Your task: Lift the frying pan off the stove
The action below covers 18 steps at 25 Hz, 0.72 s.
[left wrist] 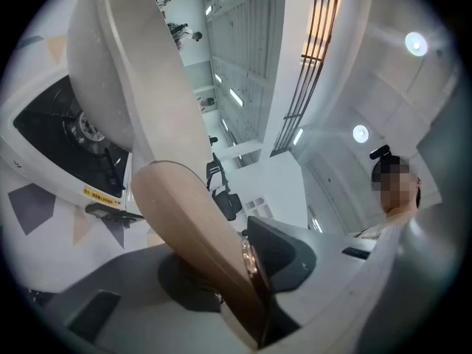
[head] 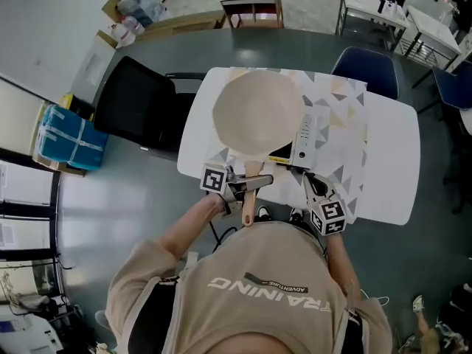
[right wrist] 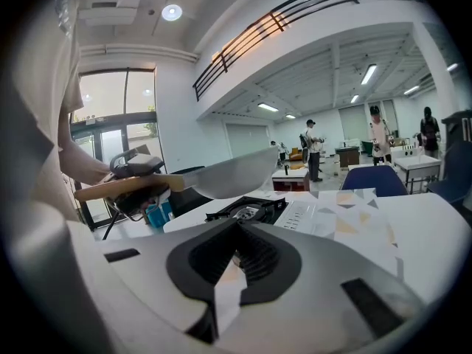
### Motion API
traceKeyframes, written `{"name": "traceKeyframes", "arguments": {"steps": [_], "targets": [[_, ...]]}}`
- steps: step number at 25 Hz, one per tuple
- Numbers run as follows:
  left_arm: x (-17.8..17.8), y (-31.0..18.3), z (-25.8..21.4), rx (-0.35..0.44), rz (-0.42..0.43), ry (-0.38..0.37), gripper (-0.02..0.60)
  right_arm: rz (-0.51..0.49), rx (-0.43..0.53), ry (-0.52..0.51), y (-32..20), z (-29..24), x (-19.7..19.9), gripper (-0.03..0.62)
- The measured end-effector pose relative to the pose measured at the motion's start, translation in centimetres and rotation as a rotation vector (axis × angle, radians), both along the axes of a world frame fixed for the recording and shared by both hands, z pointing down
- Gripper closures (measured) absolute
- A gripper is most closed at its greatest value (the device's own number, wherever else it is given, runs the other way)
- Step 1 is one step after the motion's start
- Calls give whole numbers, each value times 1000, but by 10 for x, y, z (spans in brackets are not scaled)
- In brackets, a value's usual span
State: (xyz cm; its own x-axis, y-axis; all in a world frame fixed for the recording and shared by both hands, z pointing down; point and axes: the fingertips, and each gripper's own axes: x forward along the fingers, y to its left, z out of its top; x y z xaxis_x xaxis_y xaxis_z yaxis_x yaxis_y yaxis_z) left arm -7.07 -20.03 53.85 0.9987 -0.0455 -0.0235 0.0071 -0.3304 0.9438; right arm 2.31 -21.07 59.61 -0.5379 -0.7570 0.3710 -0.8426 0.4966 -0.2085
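A cream frying pan hangs in the air above the table, and its pale wooden handle points toward me. My left gripper is shut on that handle. In the left gripper view the handle runs between the jaws of the gripper up to the tilted pan. The white stove is mostly hidden under the pan. In the right gripper view the pan floats clear of the black burner. My right gripper rests low by the table's front edge, jaws together and holding nothing.
The white table carries a triangle-patterned cloth. A black chair stands at its left and a blue chair behind it. A blue box sits on the floor at the far left. Several people stand far off in the hall.
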Motion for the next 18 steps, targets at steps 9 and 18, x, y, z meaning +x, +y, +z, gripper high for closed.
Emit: {"name": "traceKeyframes", "arguments": {"steps": [9,18], "targets": [[1,6,-3,-1,-11,3,468,-29,4,-11,3,1,-4,591],[0,13,5,-8,-19,-6,465,-56,1,3,12,2,-3,591]]}}
